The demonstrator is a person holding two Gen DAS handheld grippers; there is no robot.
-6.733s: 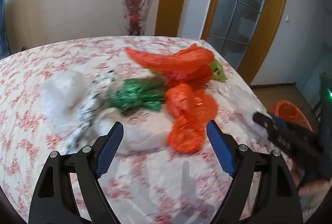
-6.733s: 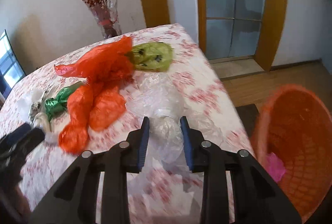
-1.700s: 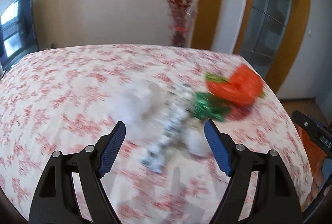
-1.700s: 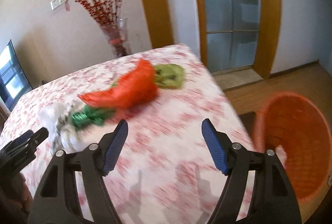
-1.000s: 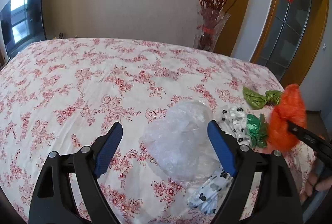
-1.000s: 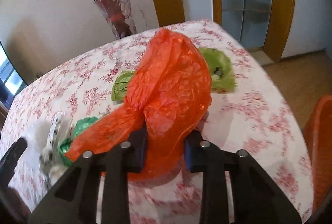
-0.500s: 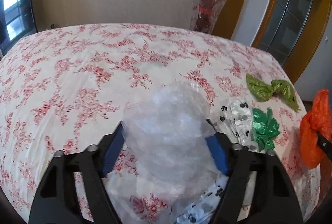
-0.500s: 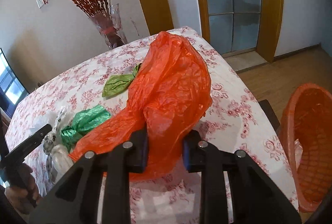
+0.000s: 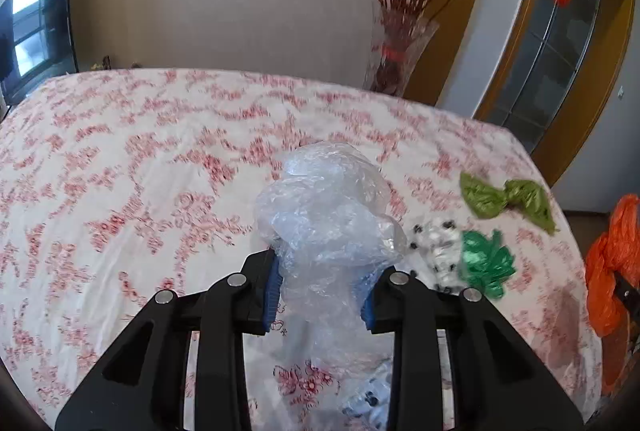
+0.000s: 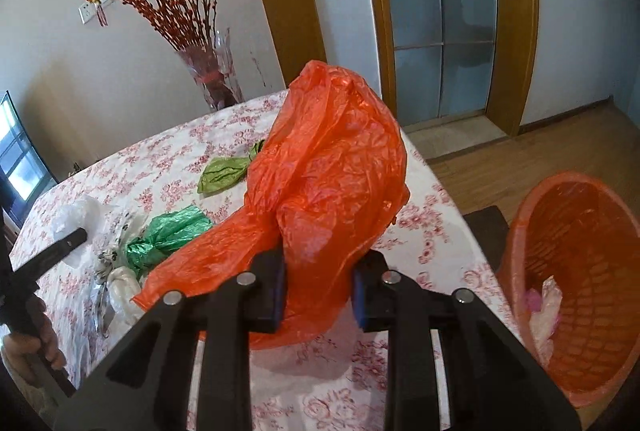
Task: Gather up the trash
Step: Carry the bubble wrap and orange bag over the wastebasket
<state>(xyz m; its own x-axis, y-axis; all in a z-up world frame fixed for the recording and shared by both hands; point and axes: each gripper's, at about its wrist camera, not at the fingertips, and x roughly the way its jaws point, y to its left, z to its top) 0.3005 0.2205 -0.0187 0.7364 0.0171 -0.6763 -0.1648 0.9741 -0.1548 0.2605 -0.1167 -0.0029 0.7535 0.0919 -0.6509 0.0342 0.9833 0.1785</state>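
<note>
In the left wrist view my left gripper [image 9: 320,291] is closing on a crumpled clear plastic bag [image 9: 328,215], its blue pads pressing the bag's sides, just above the flowered tablecloth [image 9: 140,171]. My right gripper [image 10: 318,289] is shut on a big orange plastic bag [image 10: 332,159], held above the table's right side. The same orange bag [image 9: 608,263] shows at the left wrist view's right edge. Left on the cloth are a dark green wrapper [image 10: 168,233], a light green bag [image 10: 226,173] and a black-dotted white bag [image 9: 436,247].
An orange mesh bin [image 10: 580,279] stands on the wooden floor right of the table, with some trash inside. A glass vase of red branches [image 10: 212,79] stands at the table's far edge. A hand [image 10: 36,343] holds the left gripper at the right wrist view's lower left.
The left gripper's jaws came together from wide open onto the clear bag. My right gripper carried the orange bag up and toward the bin, which came further into view.
</note>
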